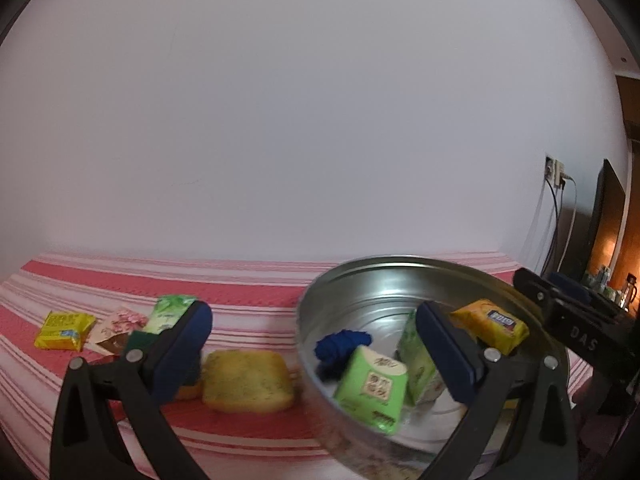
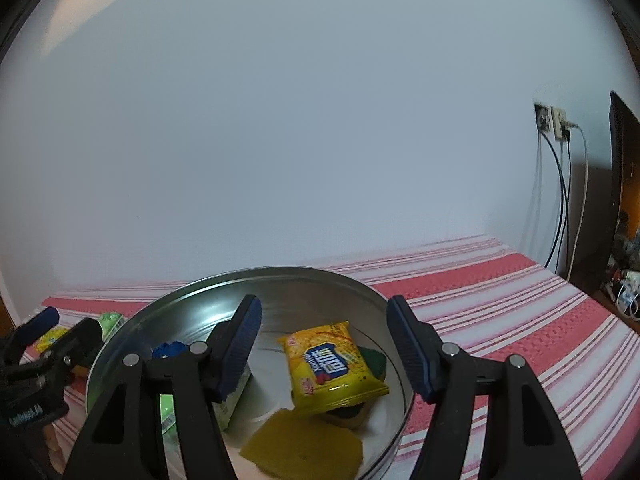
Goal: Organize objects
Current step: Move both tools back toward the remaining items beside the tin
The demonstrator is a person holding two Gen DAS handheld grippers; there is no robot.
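A round metal tin [image 2: 280, 272] stands on the red and white striped cloth. In it lie a yellow biscuit packet [image 2: 330, 360], a green-backed sponge [image 2: 374, 360] under the packet, a flat yellow sponge [image 2: 304, 444], a blue bundle [image 1: 340, 348] and green packets [image 1: 372, 388]. My right gripper [image 2: 324, 308] hangs open over the tin, pads clear of the biscuit packet. My left gripper [image 1: 312, 320] is open at the tin's left rim [image 1: 304, 320]. A yellow sponge [image 1: 248, 384] lies on the cloth between its fingers, untouched.
Left of the tin on the cloth [image 1: 248, 292] lie a yellow packet [image 1: 64, 330], a pink packet [image 1: 120, 326] and a green packet [image 1: 170, 312]. A white wall stands close behind. At the far right are a wall socket with cables [image 2: 554, 120] and dark furniture [image 2: 624, 200].
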